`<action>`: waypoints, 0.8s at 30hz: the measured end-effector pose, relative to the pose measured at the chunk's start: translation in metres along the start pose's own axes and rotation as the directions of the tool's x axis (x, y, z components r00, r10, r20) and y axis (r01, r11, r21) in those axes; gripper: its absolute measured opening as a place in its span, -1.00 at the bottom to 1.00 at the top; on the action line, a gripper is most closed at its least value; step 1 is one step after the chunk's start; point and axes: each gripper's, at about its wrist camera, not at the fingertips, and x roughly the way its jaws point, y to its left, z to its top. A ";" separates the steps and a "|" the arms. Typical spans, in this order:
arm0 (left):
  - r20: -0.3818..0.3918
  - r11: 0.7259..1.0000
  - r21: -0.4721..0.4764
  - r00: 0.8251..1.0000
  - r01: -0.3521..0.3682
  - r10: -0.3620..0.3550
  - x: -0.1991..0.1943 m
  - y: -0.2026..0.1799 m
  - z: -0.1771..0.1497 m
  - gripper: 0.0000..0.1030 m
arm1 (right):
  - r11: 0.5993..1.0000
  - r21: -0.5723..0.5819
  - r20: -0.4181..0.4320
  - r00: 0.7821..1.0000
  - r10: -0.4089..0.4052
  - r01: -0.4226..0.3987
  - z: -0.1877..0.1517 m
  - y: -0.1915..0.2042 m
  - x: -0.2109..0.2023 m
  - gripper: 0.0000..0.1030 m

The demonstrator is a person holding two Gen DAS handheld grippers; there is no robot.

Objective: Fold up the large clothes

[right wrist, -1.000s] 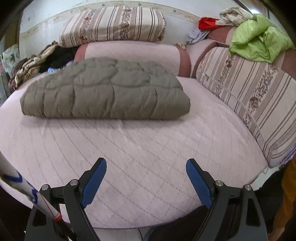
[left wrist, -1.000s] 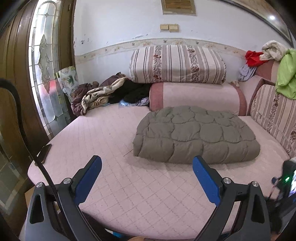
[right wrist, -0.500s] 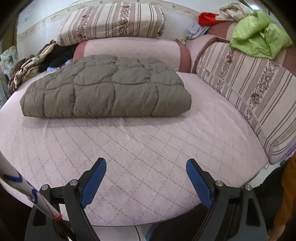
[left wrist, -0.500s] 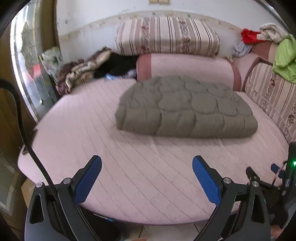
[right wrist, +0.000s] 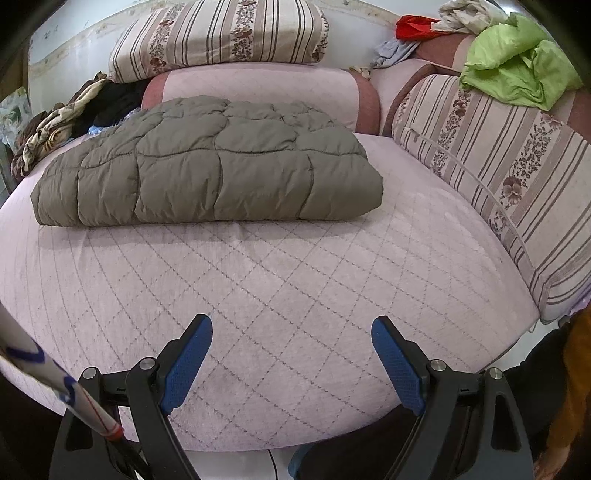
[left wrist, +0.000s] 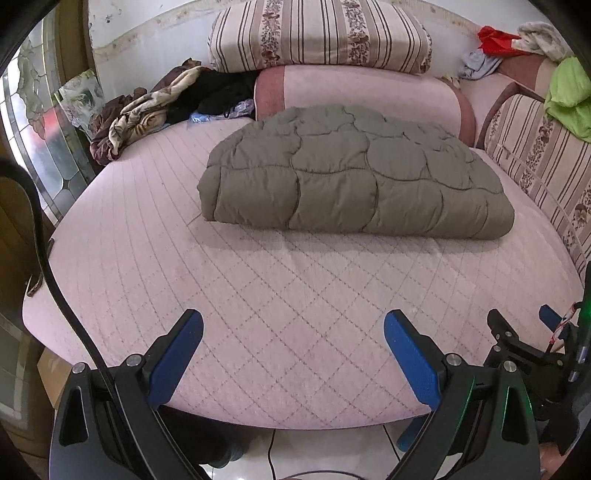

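A grey-brown quilted puffer garment [left wrist: 351, 177] lies folded into a thick rectangle on the pink quilted bed [left wrist: 258, 295]; it also shows in the right wrist view [right wrist: 214, 166]. My left gripper [left wrist: 293, 325] is open and empty, above the bed's near edge, well short of the garment. My right gripper [right wrist: 291, 325] is open and empty, also over the near part of the bed [right wrist: 295, 280], apart from the garment. The right gripper also shows at the right edge of the left wrist view [left wrist: 517, 332].
Striped cushions [left wrist: 317, 35] and a pink bolster [left wrist: 362, 92] line the back. A striped side cushion [right wrist: 498, 166] carries a green cloth [right wrist: 517, 70]. A pile of dark and patterned clothes [left wrist: 155, 107] lies at the back left by a glass door [left wrist: 33, 122].
Both grippers have tilted down and moved a little closer to the bed. The garment looks larger in both views. The garment has not moved and both grippers stay open.
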 end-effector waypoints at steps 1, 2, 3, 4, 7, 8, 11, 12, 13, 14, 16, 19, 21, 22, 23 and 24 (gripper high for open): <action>-0.006 1.000 0.001 1.000 -0.001 0.001 0.002 0.000 0.000 0.90 | 1.000 0.000 -0.004 1.000 0.000 0.000 0.000 0.000 0.001 0.77; -0.011 1.000 0.002 1.000 0.002 -0.002 0.004 0.000 0.000 0.90 | 1.000 0.001 -0.005 1.000 0.000 0.000 0.000 0.000 0.002 0.77; -0.013 1.000 0.002 1.000 0.002 -0.002 0.004 -0.001 0.000 0.90 | 1.000 0.002 -0.007 1.000 0.000 0.000 0.000 0.001 0.002 0.77; -0.014 1.000 0.002 1.000 0.002 -0.002 0.005 -0.001 0.000 0.90 | 1.000 0.002 -0.008 1.000 0.000 0.000 0.000 0.001 0.003 0.77; -0.017 1.000 0.000 1.000 0.006 -0.006 0.006 0.000 0.000 0.90 | 1.000 -0.008 -0.008 1.000 0.001 -0.001 0.001 0.003 0.003 0.77; -0.018 1.000 0.001 1.000 0.006 -0.006 0.006 0.000 0.001 0.90 | 1.000 -0.010 -0.008 1.000 0.000 0.000 0.001 0.004 0.002 0.77; -0.026 1.000 -0.004 1.000 0.010 -0.010 0.008 0.001 0.000 0.90 | 1.000 -0.022 -0.008 1.000 0.006 -0.006 0.001 0.008 0.002 0.77; -0.027 1.000 -0.005 1.000 0.010 -0.010 0.009 0.001 0.000 0.90 | 1.000 -0.027 -0.009 1.000 0.007 -0.007 0.001 0.009 0.002 0.77; -0.028 1.000 -0.005 1.000 0.010 -0.010 0.010 0.002 -0.001 0.90 | 1.000 -0.030 -0.007 1.000 0.008 -0.008 0.001 0.010 0.001 0.77; -0.031 1.000 -0.007 0.999 0.011 -0.011 0.011 0.002 -0.001 0.90 | 0.999 -0.033 -0.006 1.000 0.008 -0.008 0.001 0.011 0.001 0.77; -0.039 1.000 -0.009 0.999 0.014 -0.014 0.012 0.002 -0.002 0.90 | 0.999 -0.041 -0.004 1.000 0.007 -0.007 0.000 0.013 0.001 0.77; -0.048 1.000 -0.015 0.999 0.021 -0.022 0.015 0.003 -0.002 0.90 | 0.999 -0.050 -0.002 1.000 0.005 -0.005 0.000 0.016 0.000 0.77; -0.056 1.000 -0.019 0.998 0.025 -0.026 0.017 0.004 -0.002 0.90 | 0.999 -0.054 -0.002 1.000 0.004 -0.004 0.000 0.017 0.000 0.77; -0.059 0.999 -0.020 0.998 0.025 -0.026 0.018 0.005 -0.002 0.90 | 0.998 -0.055 -0.003 1.000 0.004 -0.004 -0.001 0.017 0.000 0.77; -0.061 0.999 -0.022 0.998 0.025 -0.027 0.019 0.005 -0.003 0.90 | 0.998 -0.056 -0.004 1.000 0.006 -0.006 -0.001 0.018 0.000 0.77; -0.065 0.999 -0.023 0.997 0.027 -0.028 0.020 0.005 -0.003 0.90 | 0.998 -0.057 -0.005 1.000 0.007 -0.007 -0.001 0.018 0.000 0.77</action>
